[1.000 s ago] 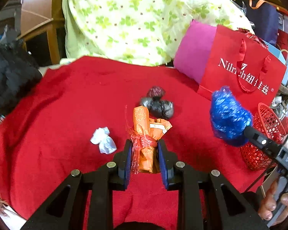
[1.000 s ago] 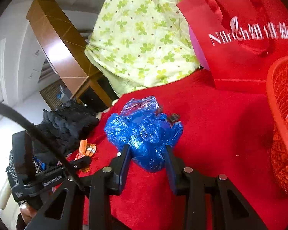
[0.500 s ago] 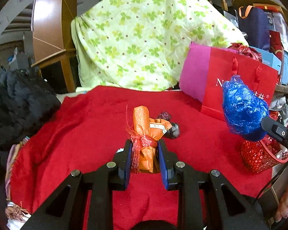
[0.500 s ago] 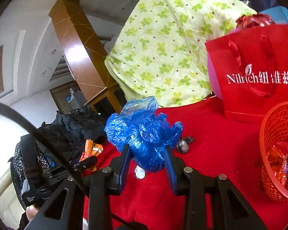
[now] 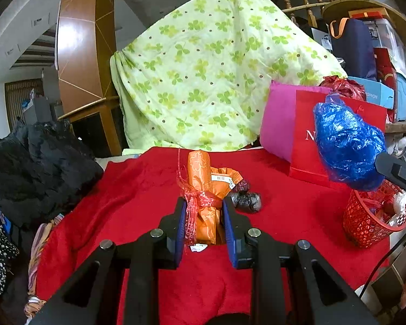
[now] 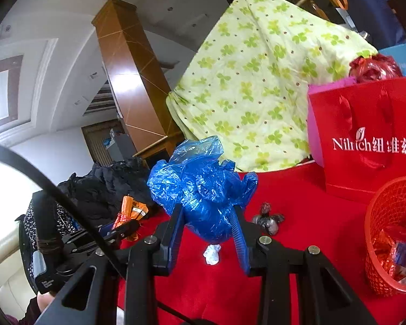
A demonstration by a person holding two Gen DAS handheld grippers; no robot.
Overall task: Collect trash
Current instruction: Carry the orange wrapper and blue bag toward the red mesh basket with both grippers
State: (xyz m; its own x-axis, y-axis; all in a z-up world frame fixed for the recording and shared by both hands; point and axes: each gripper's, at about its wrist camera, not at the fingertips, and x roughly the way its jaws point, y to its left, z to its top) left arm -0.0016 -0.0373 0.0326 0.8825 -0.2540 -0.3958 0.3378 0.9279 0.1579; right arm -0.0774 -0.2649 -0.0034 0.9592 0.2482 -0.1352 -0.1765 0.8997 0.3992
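While both tools grip trash, left tool (image 5: 205,223) orange wrapper (image 5: 203,189), right tool (image 6: 208,233) blue bag (image 6: 203,187), "Nilrich" on red bag (image 6: 370,140).

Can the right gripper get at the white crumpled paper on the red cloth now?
Probably not: the right gripper is shut on the blue plastic bag, so its fingers are occupied; the white paper lies uncovered below.

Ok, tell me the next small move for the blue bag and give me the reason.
Probably carry the right hand-held gripper a little further right and lower it over the red basket, then open it. The blue plastic bag is clamped between its fingers and held above the red cloth. The basket, already holding wrappers, stands open to the right.
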